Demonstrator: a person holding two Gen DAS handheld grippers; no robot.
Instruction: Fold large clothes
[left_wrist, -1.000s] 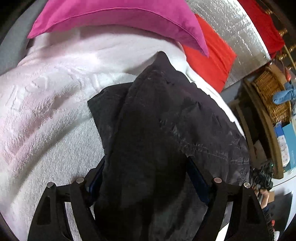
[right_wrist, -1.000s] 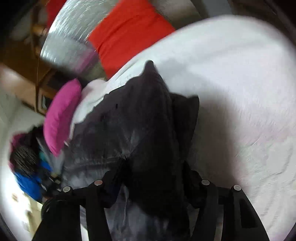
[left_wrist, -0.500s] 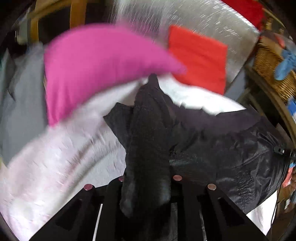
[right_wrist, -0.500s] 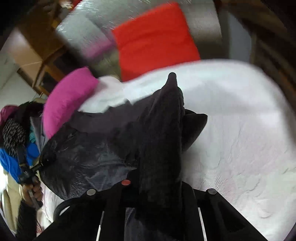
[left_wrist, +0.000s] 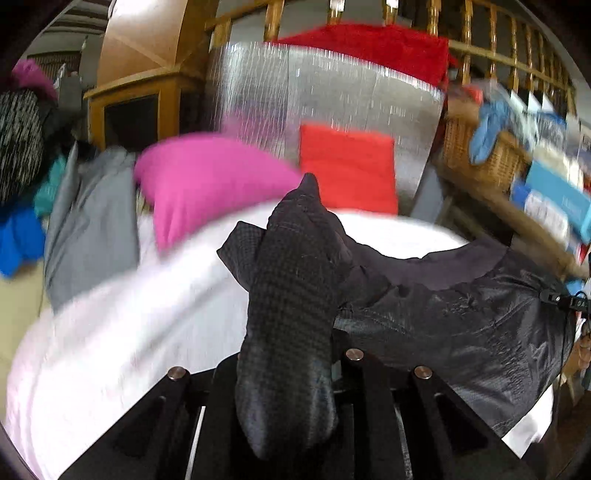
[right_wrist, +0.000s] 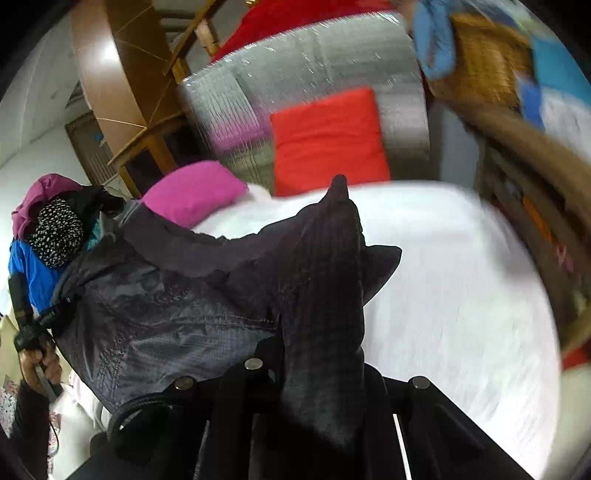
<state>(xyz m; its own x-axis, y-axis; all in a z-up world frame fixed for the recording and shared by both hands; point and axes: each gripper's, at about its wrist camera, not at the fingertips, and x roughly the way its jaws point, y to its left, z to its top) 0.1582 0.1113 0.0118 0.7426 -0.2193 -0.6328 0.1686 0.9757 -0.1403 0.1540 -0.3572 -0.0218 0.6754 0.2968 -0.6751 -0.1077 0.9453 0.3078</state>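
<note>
A large black garment (left_wrist: 461, 317) hangs stretched between my two grippers above a white bed (left_wrist: 122, 332). In the left wrist view my left gripper (left_wrist: 291, 373) is shut on a bunched edge of the garment, which rises as a dark ridge between its fingers and spreads to the right. In the right wrist view my right gripper (right_wrist: 325, 373) is shut on the other edge of the black garment (right_wrist: 166, 306), which spreads left toward the other gripper, held in a hand (right_wrist: 37, 363) at the far left. The fingertips of both are hidden by cloth.
A pink pillow (left_wrist: 207, 181) and a red pillow (left_wrist: 347, 170) lie at the head of the bed against a silver padded headboard (left_wrist: 325, 92). A wicker basket (left_wrist: 480, 155) stands on a wooden shelf at the right. A pile of clothes (right_wrist: 48, 229) is at the left.
Both grippers went from open around the garment to shut on it, then rose and tilted up. The garment has lifted off the bed and the headboard and room came into view.
</note>
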